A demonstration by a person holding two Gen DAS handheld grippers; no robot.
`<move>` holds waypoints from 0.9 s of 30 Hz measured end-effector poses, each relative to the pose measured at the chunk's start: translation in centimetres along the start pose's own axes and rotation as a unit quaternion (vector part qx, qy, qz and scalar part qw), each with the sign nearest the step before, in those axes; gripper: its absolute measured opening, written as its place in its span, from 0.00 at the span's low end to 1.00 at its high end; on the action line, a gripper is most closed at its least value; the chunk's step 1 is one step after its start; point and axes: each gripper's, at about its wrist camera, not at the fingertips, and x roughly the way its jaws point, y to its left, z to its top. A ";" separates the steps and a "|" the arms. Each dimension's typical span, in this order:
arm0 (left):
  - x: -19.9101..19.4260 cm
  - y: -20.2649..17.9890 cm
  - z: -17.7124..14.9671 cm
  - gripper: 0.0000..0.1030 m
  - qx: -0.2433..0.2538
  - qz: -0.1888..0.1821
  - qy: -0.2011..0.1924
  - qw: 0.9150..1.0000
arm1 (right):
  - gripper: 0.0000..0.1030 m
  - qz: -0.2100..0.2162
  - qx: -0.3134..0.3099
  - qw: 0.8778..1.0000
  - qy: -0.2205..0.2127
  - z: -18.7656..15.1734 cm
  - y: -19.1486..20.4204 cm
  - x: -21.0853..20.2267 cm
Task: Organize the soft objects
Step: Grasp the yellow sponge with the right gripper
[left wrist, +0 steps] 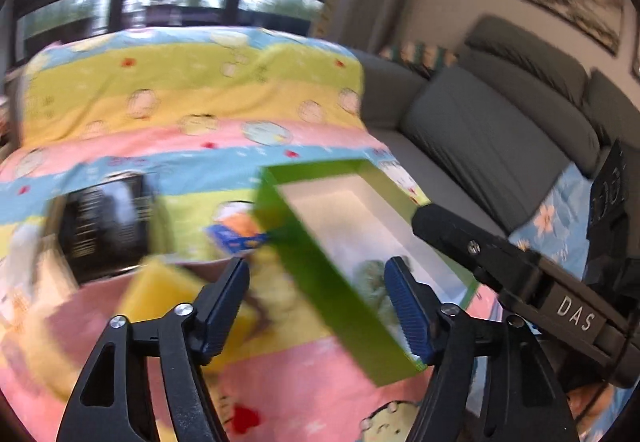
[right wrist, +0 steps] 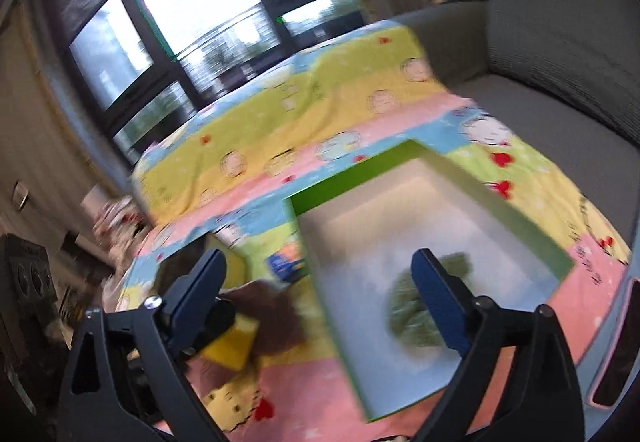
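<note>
Green-walled box [right wrist: 436, 242] sits at the bedsheet's [right wrist: 256, 130] right edge, one green soft piece [right wrist: 416, 318] inside. My right claw [right wrist: 328, 306] and left claw [left wrist: 320, 306] gape empty; next, I should pinch the yellow sponge [right wrist: 232, 346] squarely.

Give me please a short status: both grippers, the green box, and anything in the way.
Left gripper open, empty. Right gripper open, empty. Green box on the blanket, one green soft item inside. Yellow sponge and brown soft item outside, left of box.
</note>
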 end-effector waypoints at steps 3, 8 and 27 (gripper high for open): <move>-2.7 3.0 -0.7 0.77 -0.030 0.035 -0.018 0.999 | 0.95 0.038 -0.027 0.999 0.013 -0.5 2.3 0.7; -4.7 6.1 -2.5 0.78 -0.064 0.077 -0.032 0.994 | 0.95 0.075 -0.063 0.994 0.053 -1.5 5.6 3.0; -0.4 9.9 -6.1 0.59 -0.151 0.017 -0.013 0.988 | 0.70 0.138 -0.066 0.976 0.154 -3.7 8.4 10.7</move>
